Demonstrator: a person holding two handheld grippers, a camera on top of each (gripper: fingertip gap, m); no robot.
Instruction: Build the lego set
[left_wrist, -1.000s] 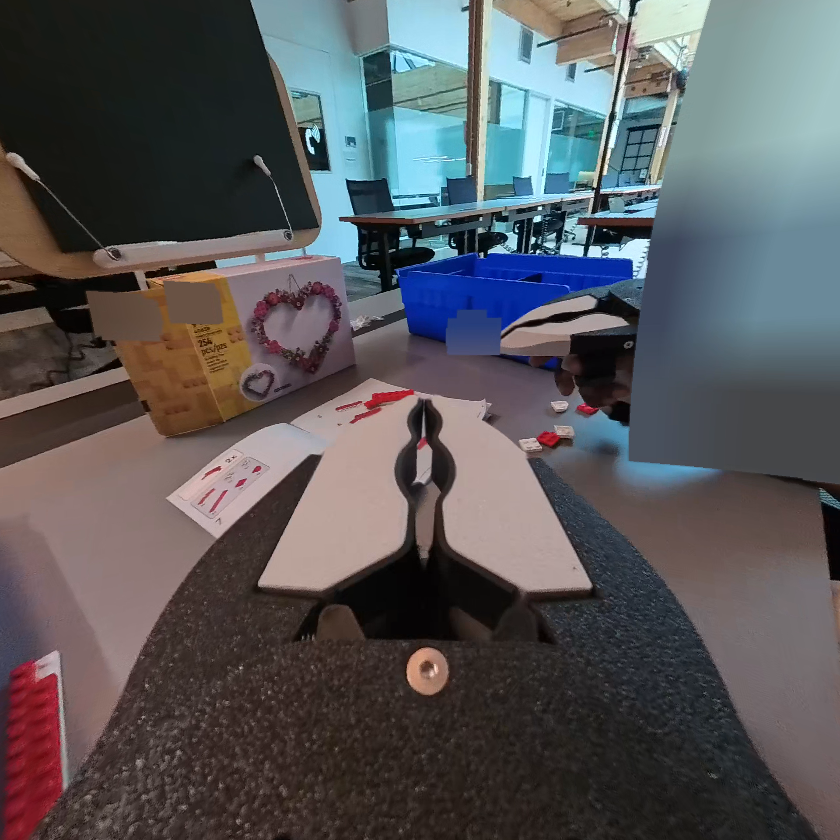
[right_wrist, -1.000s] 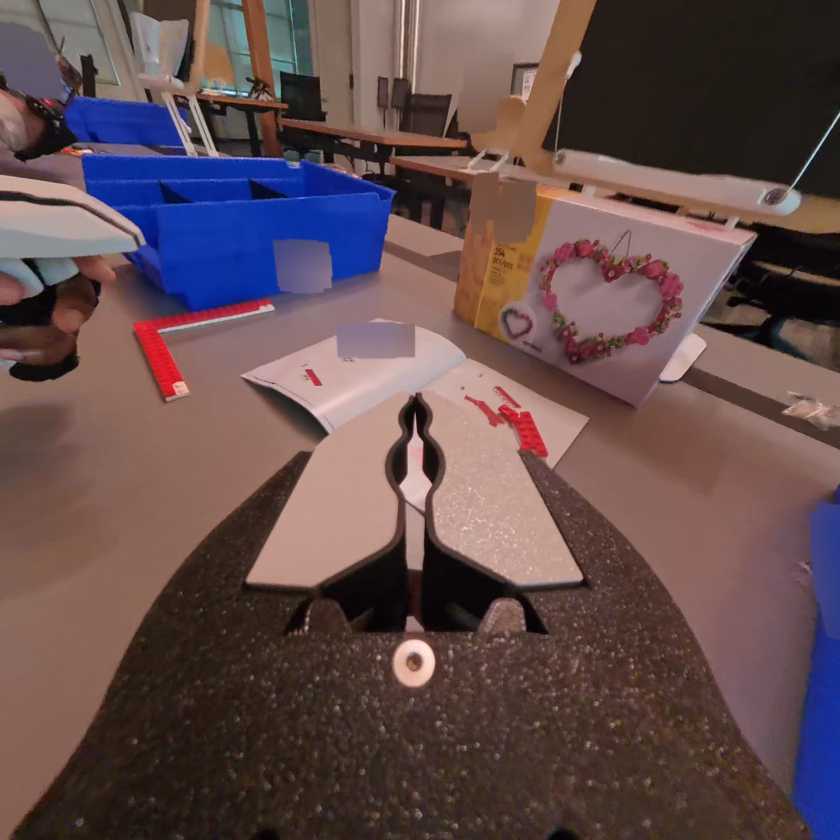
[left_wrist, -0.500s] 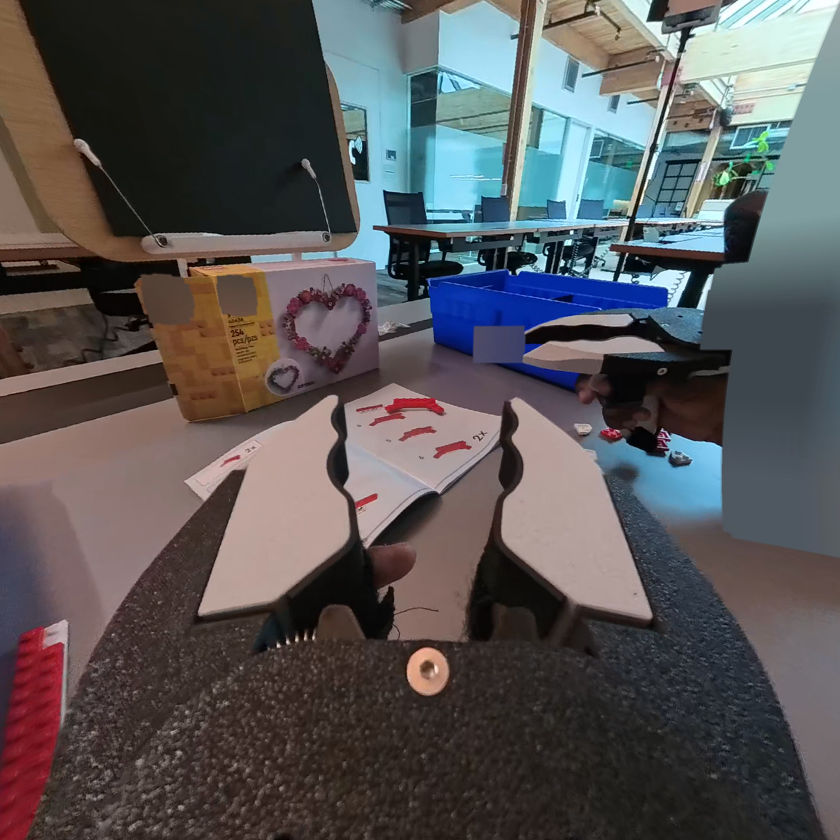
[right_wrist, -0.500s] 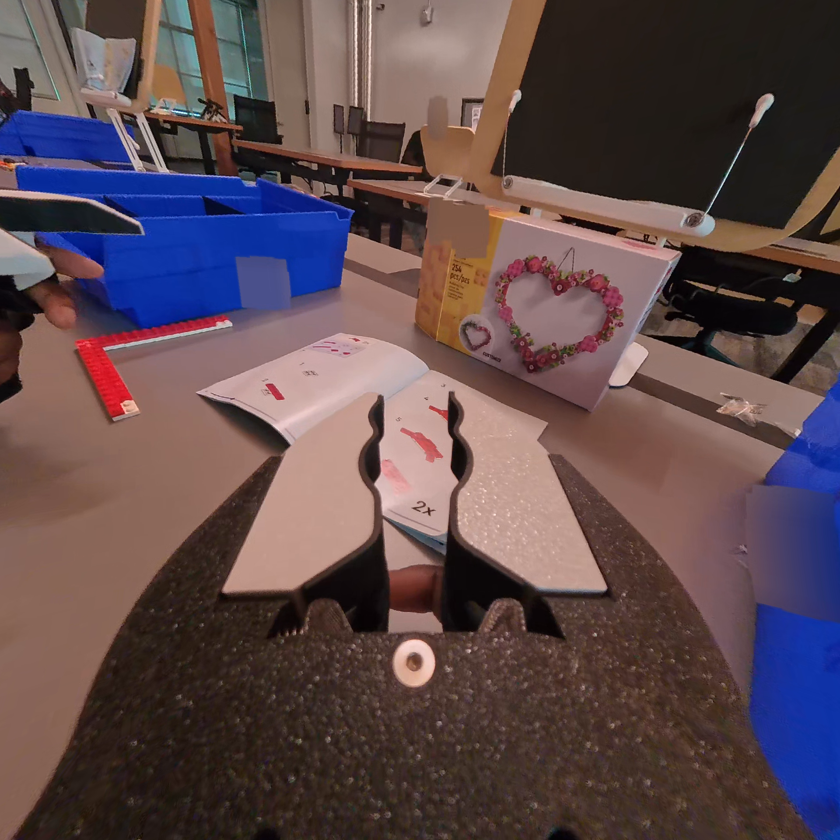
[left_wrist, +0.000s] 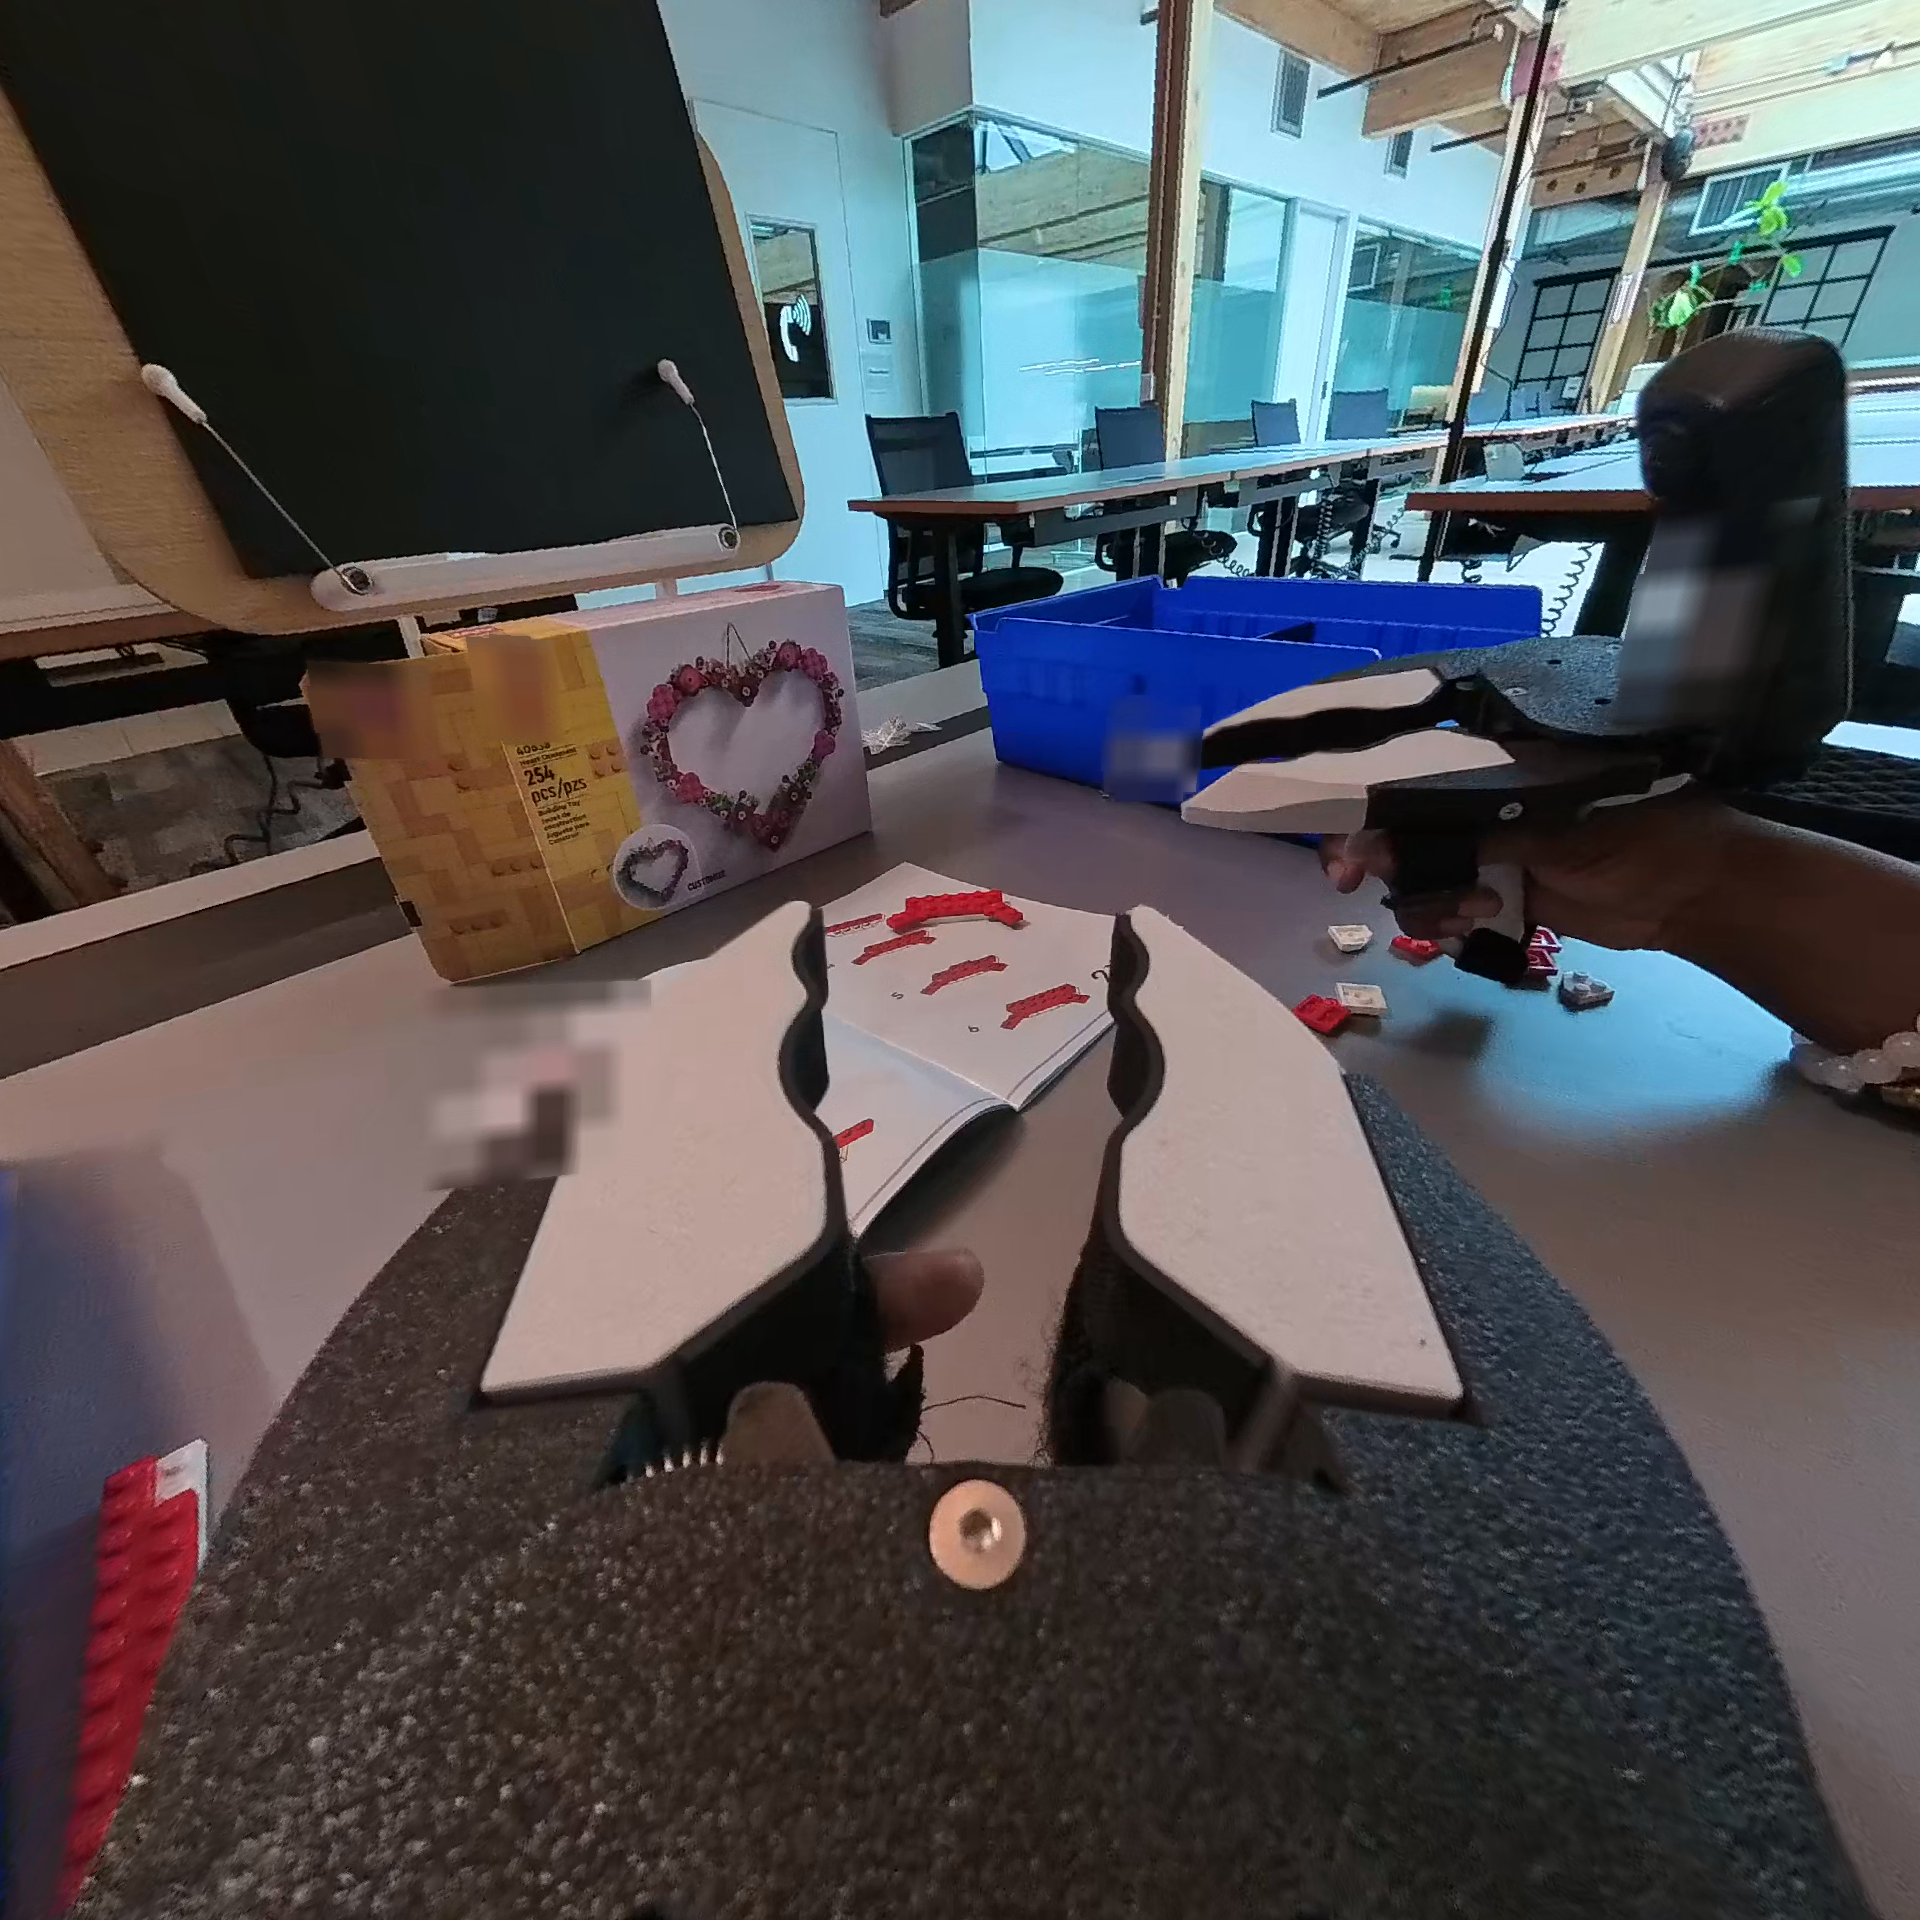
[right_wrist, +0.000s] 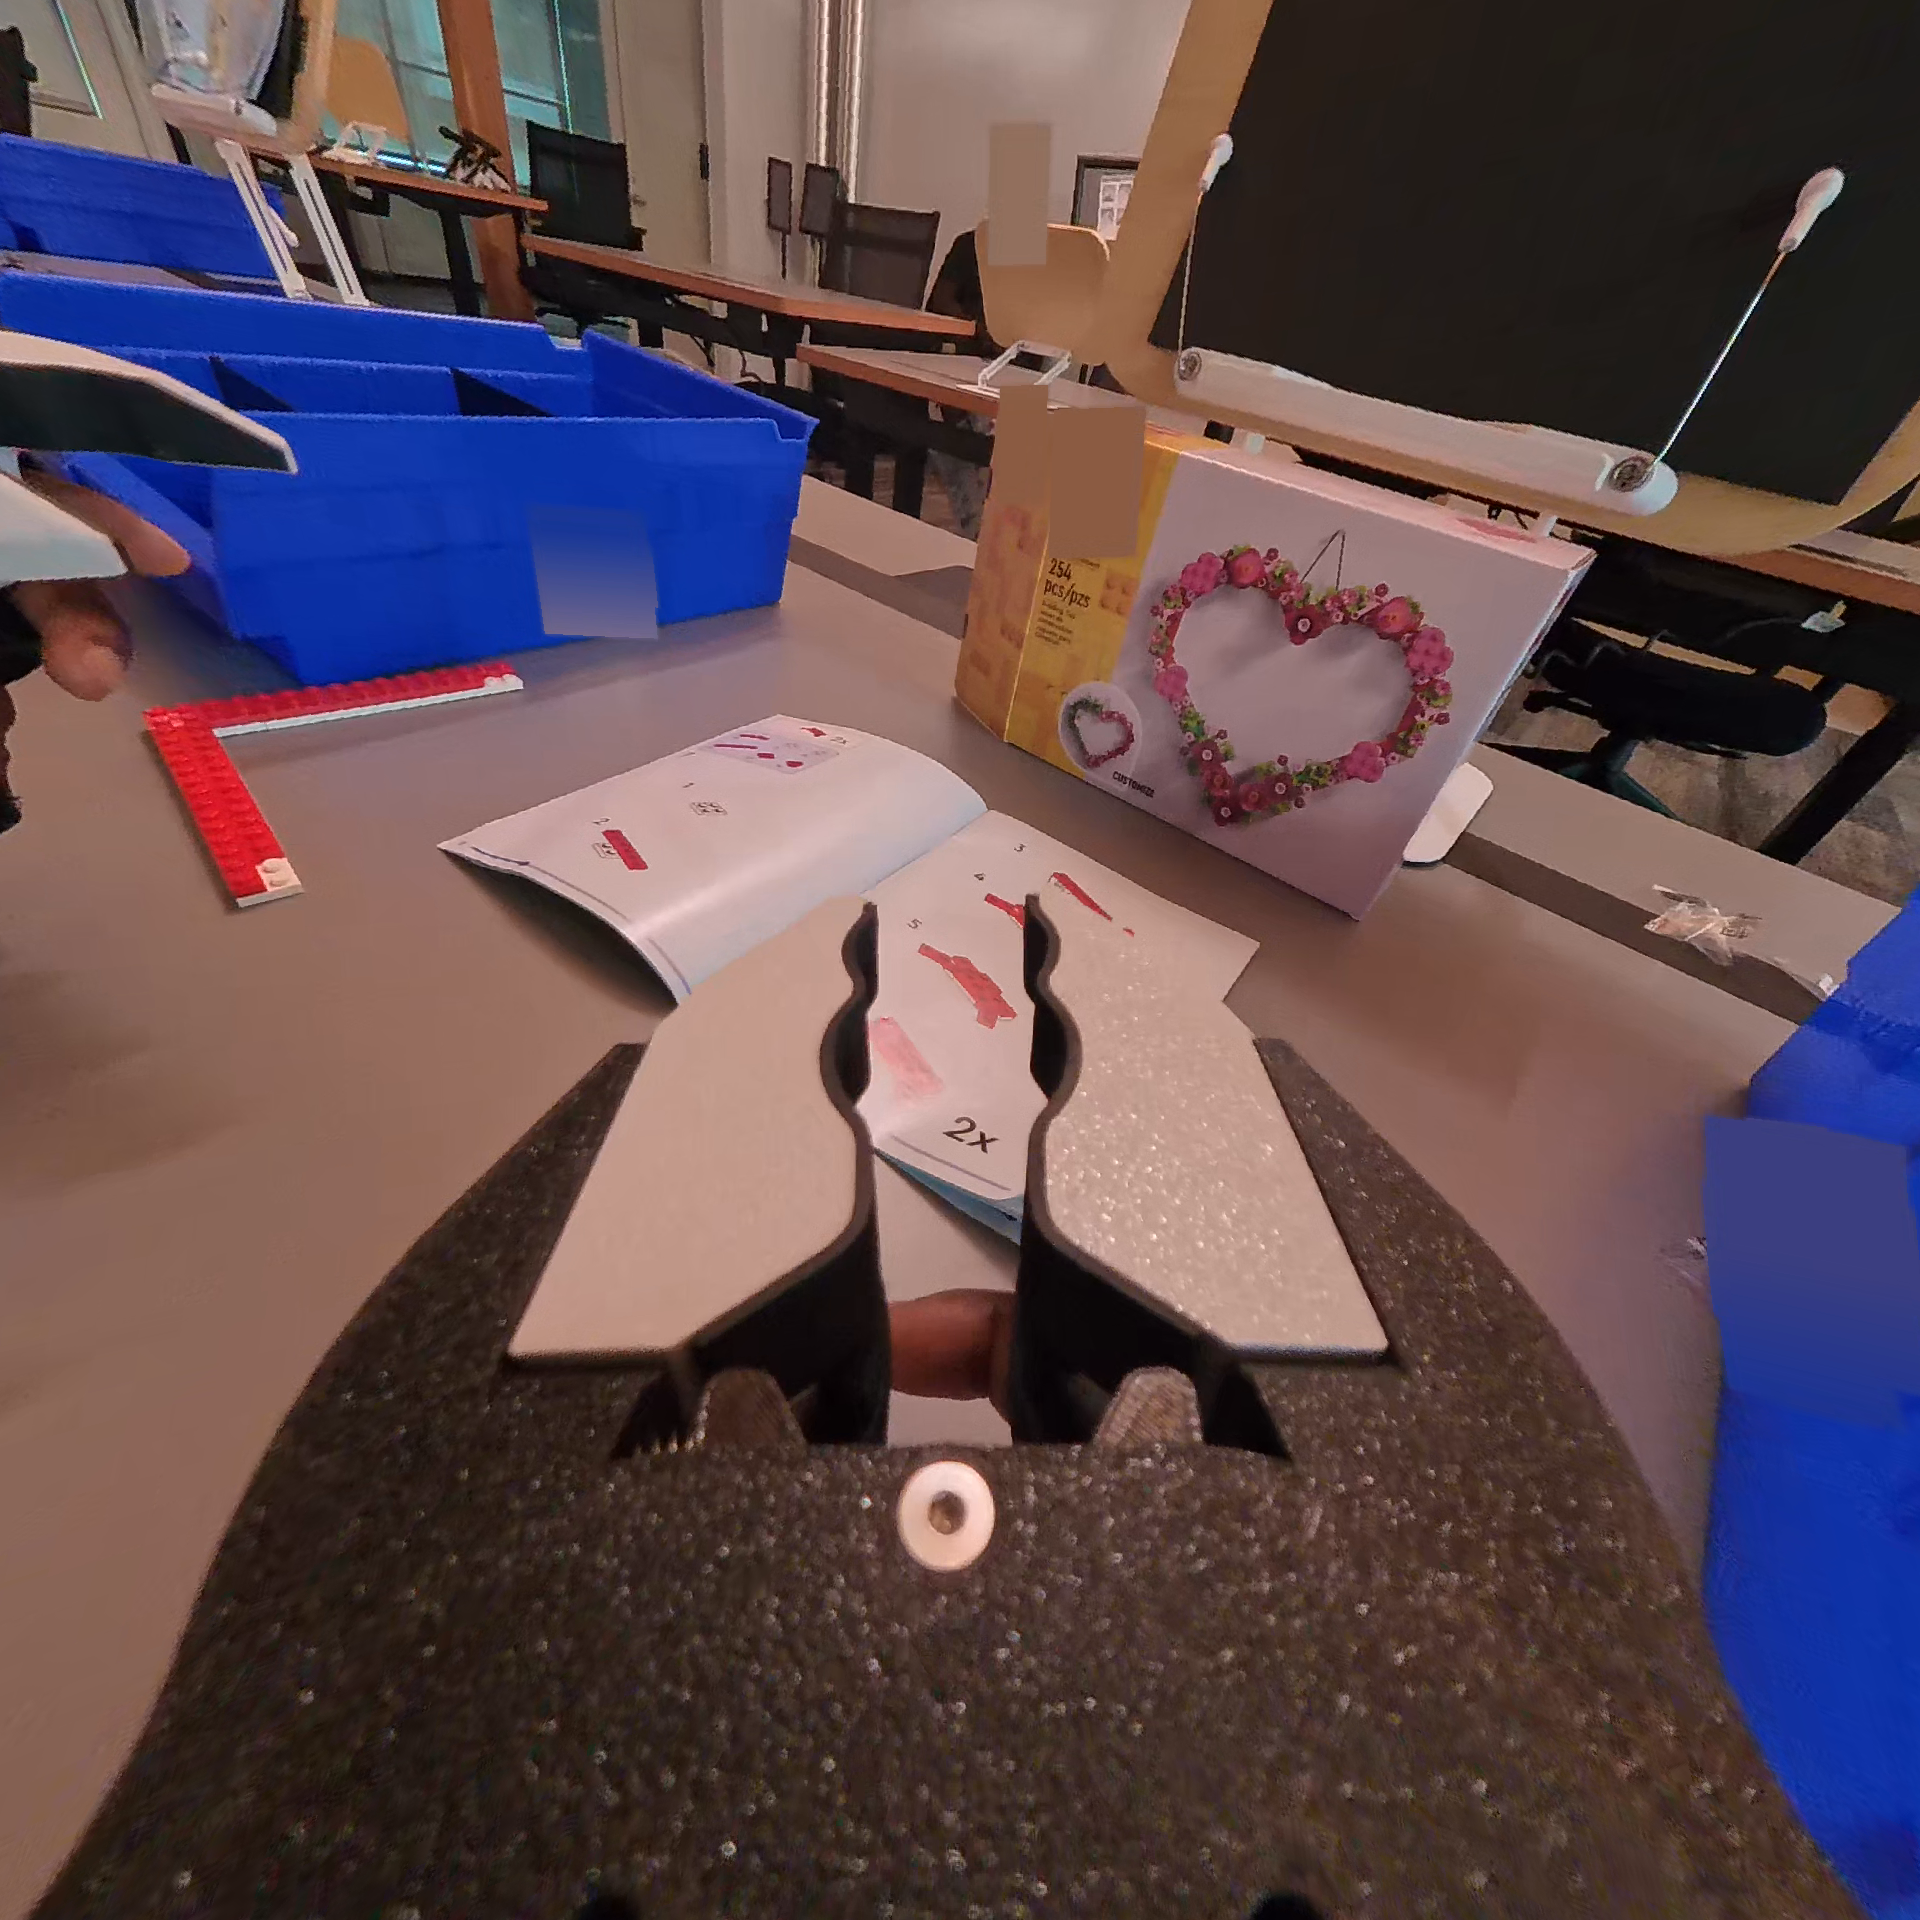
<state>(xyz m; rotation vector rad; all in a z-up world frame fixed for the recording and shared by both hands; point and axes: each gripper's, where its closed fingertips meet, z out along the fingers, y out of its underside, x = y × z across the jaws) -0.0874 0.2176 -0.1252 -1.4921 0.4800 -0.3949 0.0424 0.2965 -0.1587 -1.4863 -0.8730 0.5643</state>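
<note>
An open instruction booklet (left_wrist: 935, 1039) lies on the grey table, with a small red curved brick piece (left_wrist: 956, 909) on its far page. My left gripper (left_wrist: 966, 925) is open and empty, held above the booklet's near edge. My right gripper (right_wrist: 951, 914) is open and empty over the booklet (right_wrist: 748, 831). It also shows in the left wrist view (left_wrist: 1205, 779), to the right, above several loose red and white small bricks (left_wrist: 1351, 997). A red L-shaped brick strip (right_wrist: 223, 769) lies left of the booklet. It also shows at the left wrist view's bottom left (left_wrist: 135, 1621).
The set's box (left_wrist: 613, 769) with a heart wreath picture stands behind the booklet, under a tilted black board (left_wrist: 395, 260). A blue bin (right_wrist: 468, 499) stands at the far side. Another blue bin (right_wrist: 1829, 1351) is close on the right. A small plastic bag (right_wrist: 1704, 920) lies by the table edge.
Both grippers went from shut to open. The left opened wide first, the right opened partly and then a little more. Both views now look further over the booklet.
</note>
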